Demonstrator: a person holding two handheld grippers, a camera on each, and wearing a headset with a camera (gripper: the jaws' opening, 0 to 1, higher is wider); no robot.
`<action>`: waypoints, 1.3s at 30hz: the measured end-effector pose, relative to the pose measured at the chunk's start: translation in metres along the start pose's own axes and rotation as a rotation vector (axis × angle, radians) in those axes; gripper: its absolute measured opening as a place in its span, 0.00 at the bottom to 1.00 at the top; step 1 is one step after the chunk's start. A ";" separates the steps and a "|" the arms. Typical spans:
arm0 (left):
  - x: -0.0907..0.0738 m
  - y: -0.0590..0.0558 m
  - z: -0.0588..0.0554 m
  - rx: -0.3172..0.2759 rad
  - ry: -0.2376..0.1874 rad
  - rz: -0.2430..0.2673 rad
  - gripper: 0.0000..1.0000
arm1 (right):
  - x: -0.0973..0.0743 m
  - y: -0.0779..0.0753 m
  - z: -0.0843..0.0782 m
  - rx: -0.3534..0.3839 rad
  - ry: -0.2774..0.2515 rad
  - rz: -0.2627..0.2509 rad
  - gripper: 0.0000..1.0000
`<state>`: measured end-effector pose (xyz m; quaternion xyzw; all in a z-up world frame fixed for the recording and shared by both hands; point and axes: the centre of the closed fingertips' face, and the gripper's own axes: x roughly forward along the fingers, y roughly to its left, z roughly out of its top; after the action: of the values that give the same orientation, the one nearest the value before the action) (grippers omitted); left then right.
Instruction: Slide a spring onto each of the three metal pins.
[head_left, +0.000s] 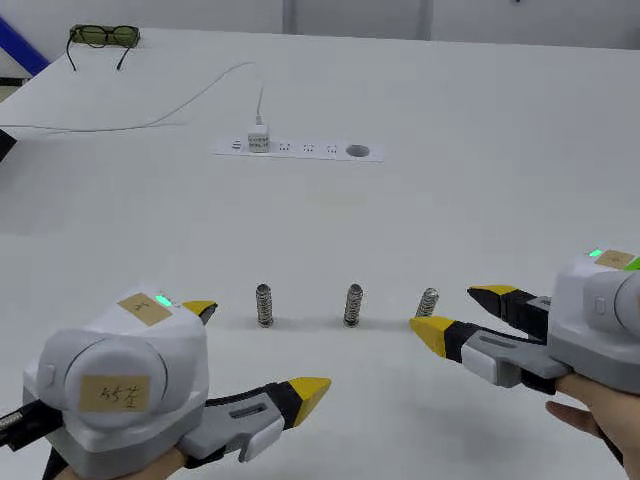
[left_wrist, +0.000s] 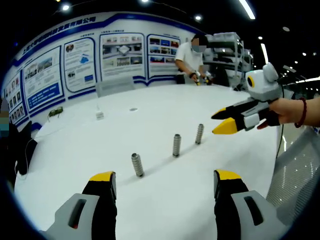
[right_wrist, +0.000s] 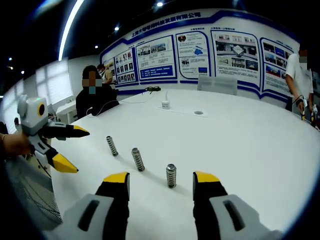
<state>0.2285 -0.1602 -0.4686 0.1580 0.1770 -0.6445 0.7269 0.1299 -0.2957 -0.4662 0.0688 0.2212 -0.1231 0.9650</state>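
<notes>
Three upright metal pins stand in a row on the white table (head_left: 400, 230), each with a spring around it: the left one (head_left: 264, 305), the middle one (head_left: 353, 305) and the right one (head_left: 427, 302). My left gripper (head_left: 255, 348) is open near the front left, its yellow-tipped fingers empty, a little short of the left spring (left_wrist: 137, 164). On the right, my right gripper (head_left: 462, 313) stands open just beside the right spring (right_wrist: 171, 175), holding nothing. The right gripper (left_wrist: 223, 120) also shows in the left gripper view, close to the far spring (left_wrist: 199, 133).
A white power strip (head_left: 297, 149) with a plugged charger and cable lies mid-table. Dark glasses (head_left: 103, 37) rest at the far left corner. A person (right_wrist: 92, 92) sits at the table's far side; another person (left_wrist: 192, 57) stands farther off.
</notes>
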 end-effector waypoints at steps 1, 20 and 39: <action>-0.001 0.000 0.000 -0.002 0.000 -0.001 0.81 | -0.002 0.001 0.000 -0.001 -0.001 0.002 0.53; -0.021 0.012 0.002 0.000 0.018 0.037 0.81 | -0.029 0.027 0.003 -0.020 0.006 0.038 0.68; -0.040 0.013 -0.005 -0.022 0.022 0.050 0.88 | -0.051 0.042 -0.006 -0.005 -0.029 0.039 0.77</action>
<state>0.2368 -0.1212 -0.4548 0.1614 0.1883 -0.6224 0.7424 0.0945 -0.2436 -0.4455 0.0687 0.2062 -0.1045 0.9705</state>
